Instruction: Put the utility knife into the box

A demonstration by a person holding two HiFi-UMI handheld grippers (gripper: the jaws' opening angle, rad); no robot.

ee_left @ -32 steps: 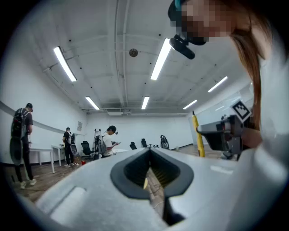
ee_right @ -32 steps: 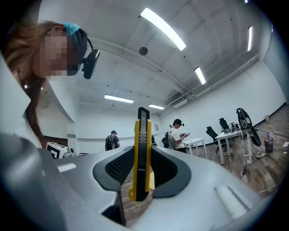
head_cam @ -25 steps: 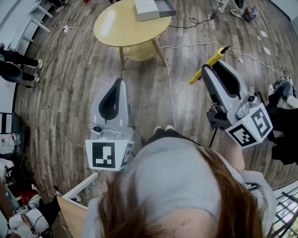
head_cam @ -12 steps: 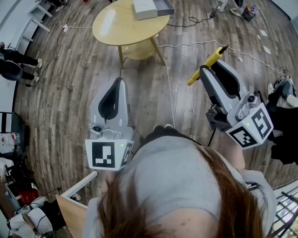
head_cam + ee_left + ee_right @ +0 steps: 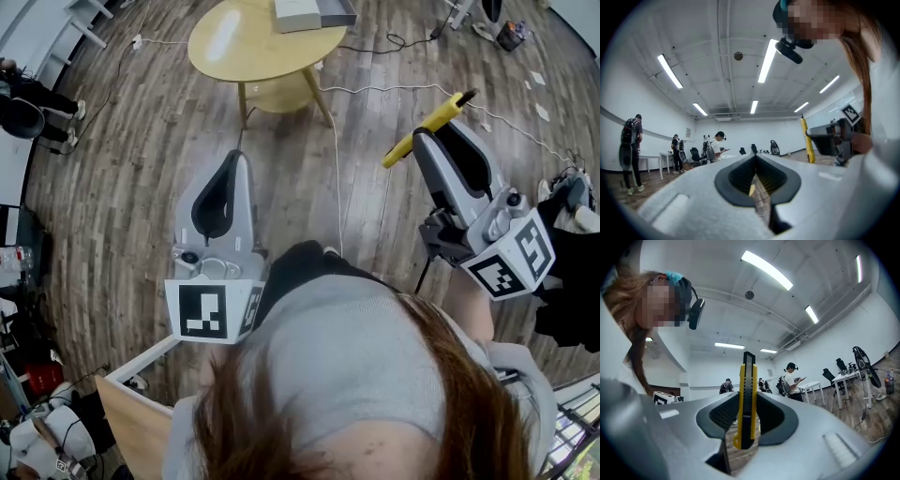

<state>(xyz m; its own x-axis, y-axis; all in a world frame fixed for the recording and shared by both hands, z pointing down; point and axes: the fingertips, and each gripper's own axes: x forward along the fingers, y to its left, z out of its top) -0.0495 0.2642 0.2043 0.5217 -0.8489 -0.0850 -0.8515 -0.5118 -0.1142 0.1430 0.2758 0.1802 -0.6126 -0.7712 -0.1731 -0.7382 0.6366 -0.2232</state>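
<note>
Utility knife [image 5: 445, 111]: yellow, pinched between right gripper [image 5: 419, 141] jaws at right of frame, both ends sticking out. Left gripper [image 5: 234, 159]: jaws together, empty. Box [image 5: 298, 13] on round table [image 5: 246, 47], top centre, well apart. Risk: thin handle pivots or slips in grip, falls to floor.

Look of utility knife [image 5: 745, 399]: slim yellow body, black strip down the middle, black tip.
State of utility knife: clamped between the jaws of the right gripper [image 5: 441, 133], pads pressing on both flat sides.
Pose of utility knife: crosswise to the jaws; upright in the right gripper view, long end above the pads, short end below; slanted in the head view [image 5: 412, 141].
Place of utility knife: in the air over the wooden floor [image 5: 141, 169], well apart from the box.
Look of box [image 5: 298, 13]: low, white and grey, cut off by the frame's top edge.
Place of box: far side of the round, pale wooden tabletop [image 5: 244, 47].
State of box: open or closed, impossible to tell.
</note>
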